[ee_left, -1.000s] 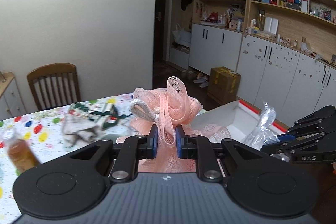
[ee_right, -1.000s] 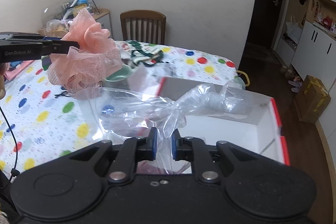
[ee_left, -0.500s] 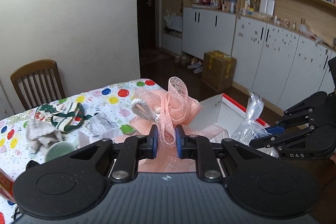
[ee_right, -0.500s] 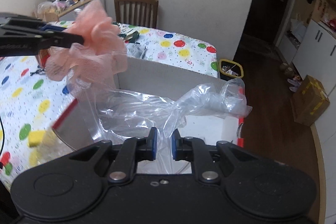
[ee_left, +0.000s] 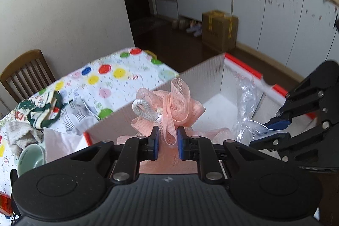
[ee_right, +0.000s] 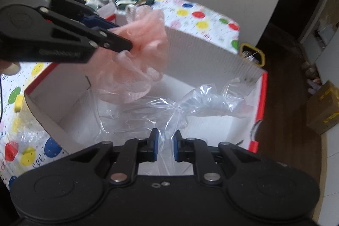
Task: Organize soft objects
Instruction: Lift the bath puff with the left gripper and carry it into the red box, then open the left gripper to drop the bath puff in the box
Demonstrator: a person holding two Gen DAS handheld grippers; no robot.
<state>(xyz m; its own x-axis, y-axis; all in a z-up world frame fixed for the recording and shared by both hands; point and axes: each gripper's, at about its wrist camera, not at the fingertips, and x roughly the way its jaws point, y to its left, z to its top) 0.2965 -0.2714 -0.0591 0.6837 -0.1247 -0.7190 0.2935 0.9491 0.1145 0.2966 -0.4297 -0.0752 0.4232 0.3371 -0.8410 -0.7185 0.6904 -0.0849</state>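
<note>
While our left gripper [ee_left: 166, 142] clamps the pink mesh pouf [ee_left: 169, 107] (over the white box [ee_right: 211, 52]), our right gripper [ee_right: 164, 147] pinches the clear plastic bag [ee_right: 190, 103].

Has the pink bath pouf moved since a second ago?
Yes. The pink bath pouf has gone from above the spotted tablecloth to over the white box.

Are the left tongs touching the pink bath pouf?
Touching. Left wrist view shows the left tongs pinching a strip of the pink bath pouf between both pads.
</note>
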